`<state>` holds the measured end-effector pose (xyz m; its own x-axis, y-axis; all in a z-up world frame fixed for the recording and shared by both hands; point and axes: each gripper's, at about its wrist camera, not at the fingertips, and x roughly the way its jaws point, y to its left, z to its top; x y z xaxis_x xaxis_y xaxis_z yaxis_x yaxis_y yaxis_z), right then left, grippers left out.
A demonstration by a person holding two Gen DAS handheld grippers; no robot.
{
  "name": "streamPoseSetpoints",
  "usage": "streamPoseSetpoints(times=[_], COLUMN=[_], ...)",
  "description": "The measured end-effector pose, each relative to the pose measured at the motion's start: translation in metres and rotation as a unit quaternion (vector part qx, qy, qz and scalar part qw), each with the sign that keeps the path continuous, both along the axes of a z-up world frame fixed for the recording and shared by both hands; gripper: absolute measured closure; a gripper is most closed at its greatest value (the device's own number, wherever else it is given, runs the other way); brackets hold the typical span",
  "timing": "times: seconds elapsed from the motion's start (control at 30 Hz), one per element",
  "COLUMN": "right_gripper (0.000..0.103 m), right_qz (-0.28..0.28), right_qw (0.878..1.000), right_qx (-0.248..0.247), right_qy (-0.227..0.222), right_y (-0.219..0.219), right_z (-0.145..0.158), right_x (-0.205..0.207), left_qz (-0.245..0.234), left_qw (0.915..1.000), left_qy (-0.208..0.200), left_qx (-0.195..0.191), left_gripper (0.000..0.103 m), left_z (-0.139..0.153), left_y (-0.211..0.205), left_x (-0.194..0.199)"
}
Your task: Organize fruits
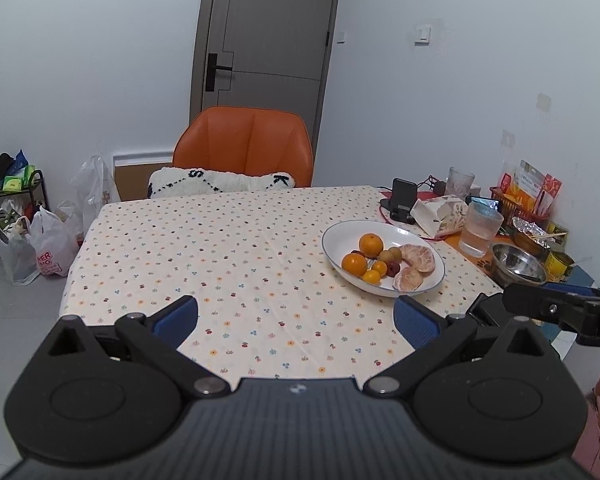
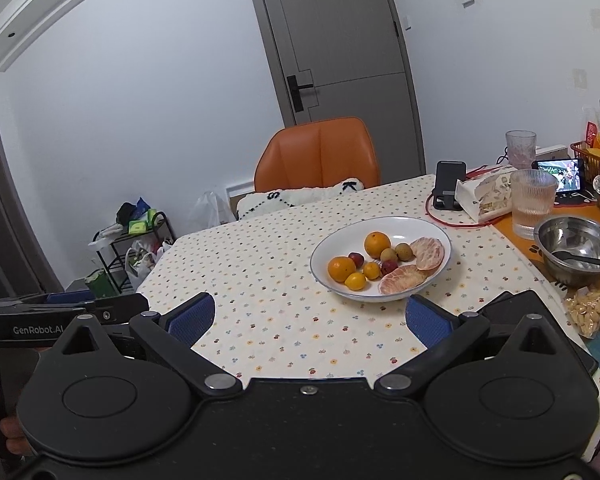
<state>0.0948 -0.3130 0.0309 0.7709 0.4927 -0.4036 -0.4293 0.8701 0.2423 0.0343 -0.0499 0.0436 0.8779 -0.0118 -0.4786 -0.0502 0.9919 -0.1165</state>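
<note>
You are holding the left gripper point(image 1: 296, 318) low over the near edge of the table point(image 1: 220, 248), its blue-padded fingers point(image 1: 180, 318) standing wide apart with nothing between them. You are holding the right gripper point(image 2: 310, 318) the same way just beside it, its fingers point(image 2: 192, 316) spread and gripping nothing; from the left wrist view its black body is showing at the right edge, and from the right wrist view the left one is showing at the left edge with lettering on its side.

Just beyond the right finger of each gripper, a white plate point(image 2: 332, 242) is sitting on the dotted tablecloth point(image 2: 260, 256). The fruits are all lying in it: a large orange point(image 2: 377, 244) toward the far side, a second orange point(image 2: 341, 269) at the left, two small orange fruits point(image 2: 355, 281) nearer you, two red fruits point(image 2: 355, 258), two brownish-green fruits point(image 2: 404, 251), and two peeled citrus pieces point(image 2: 403, 278) on the right, the fruits crowding close together.

To the right of the plate a steel bowl point(image 2: 578, 248) is standing with a utensil inside, a ribbed glass point(image 2: 533, 202) behind it, and a bag of nuts point(image 2: 592, 310) near you at the table's edge. Farther back a tissue box point(image 2: 486, 194), a phone stand point(image 2: 450, 186) and a lit screen point(image 2: 560, 176) are lining the far side. An orange chair point(image 2: 318, 154) with a white cushion point(image 2: 296, 198) is sitting behind the table, and a grey door point(image 2: 340, 40) is standing shut beyond it.
</note>
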Motion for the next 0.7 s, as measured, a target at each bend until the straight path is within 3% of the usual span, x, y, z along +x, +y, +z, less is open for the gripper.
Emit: streamPoseSetpoints(times=[0.7], right_gripper=[0.000], right_qz=[0.009], right_qw=[1.000], right_qx=[-0.006], right_qy=[-0.001], right_y=[0.0066], right_z=[0.0004], right_x=[-0.0025], left_qz=[0.005], left_qw=[1.0000], left_qy=[0.002], left_qx=[-0.004], left_gripper=[0.000], left_z=[-0.0008], left_y=[0.0053], left_x=[-0.0010])
